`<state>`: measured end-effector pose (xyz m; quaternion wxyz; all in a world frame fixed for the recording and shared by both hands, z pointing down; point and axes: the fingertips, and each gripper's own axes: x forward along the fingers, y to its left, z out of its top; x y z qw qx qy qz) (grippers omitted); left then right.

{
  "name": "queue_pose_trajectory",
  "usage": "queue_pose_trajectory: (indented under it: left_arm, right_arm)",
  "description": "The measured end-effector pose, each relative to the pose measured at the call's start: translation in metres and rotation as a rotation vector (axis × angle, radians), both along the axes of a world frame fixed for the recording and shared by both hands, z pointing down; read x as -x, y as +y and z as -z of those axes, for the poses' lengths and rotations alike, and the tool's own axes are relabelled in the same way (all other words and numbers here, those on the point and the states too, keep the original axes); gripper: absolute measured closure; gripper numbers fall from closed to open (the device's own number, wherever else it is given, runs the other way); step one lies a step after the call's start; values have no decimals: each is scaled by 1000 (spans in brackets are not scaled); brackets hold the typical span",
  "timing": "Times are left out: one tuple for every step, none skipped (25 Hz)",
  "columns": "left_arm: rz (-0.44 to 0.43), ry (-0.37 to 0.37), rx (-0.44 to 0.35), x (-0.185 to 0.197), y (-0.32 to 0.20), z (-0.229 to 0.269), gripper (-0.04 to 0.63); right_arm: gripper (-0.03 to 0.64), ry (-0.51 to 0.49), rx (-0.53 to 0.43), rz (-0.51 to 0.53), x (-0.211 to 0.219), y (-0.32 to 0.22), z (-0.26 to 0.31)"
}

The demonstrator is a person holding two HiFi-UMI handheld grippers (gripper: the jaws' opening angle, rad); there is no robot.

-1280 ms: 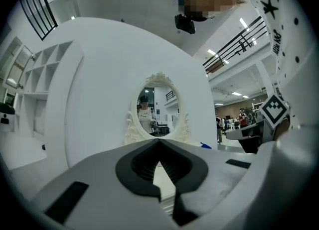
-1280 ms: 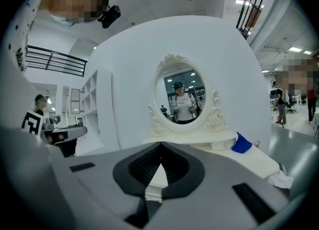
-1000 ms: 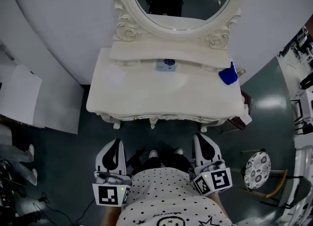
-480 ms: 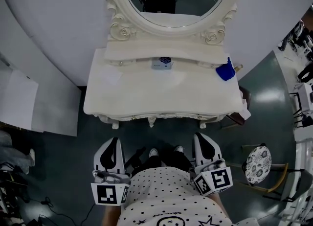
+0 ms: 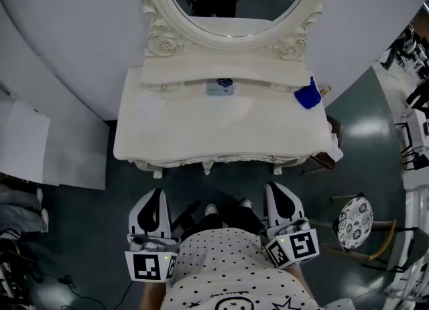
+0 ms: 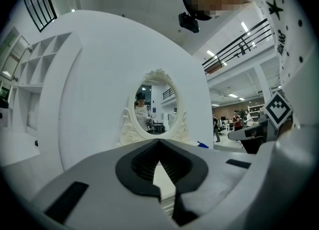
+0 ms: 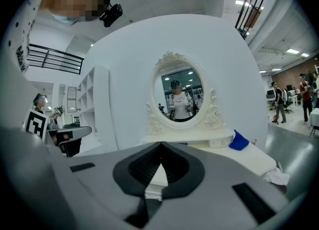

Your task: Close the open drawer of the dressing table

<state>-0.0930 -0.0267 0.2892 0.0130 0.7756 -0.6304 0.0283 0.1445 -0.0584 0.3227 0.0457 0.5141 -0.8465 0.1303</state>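
Two grippers hang low and close to the person's body, well apart from the dressing table. The left gripper and the right gripper both have their jaws together with nothing between them, as each gripper view shows. The table stands ahead against a curved white wall, its oval mirror above a raised tier.

The open drawer appears to be the small pale box jutting forward from the middle of that tier, just under the mirror (a bit of blue shows in it, too small to identify). A blue object sits near the tier's right end, well clear of it.

The drawer is likely light, rigid and painted, and probably slides with little resistance. It needs no grasp. The sensible contact is a flat push on the middle of its front face with closed jaw tips, straight toward the wall. An off-centre shove could skew it in its slot and jam it. The glossy paint could let the tips skid, so slow, square pressure seems best.
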Motion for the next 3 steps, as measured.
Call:
queue_pose_trajectory:
  left_arm:
    - [0, -1, 0, 0, 0, 0, 586]
    - [0, -2, -1, 1, 0, 1, 586]
    - [-1, -2, -1, 1, 0, 1, 586]
  right_arm:
    - [609, 0, 0, -1, 0, 0, 0]
    - [609, 0, 0, -1, 0, 0, 1]
    - [609, 0, 0, -2, 0, 0, 1]
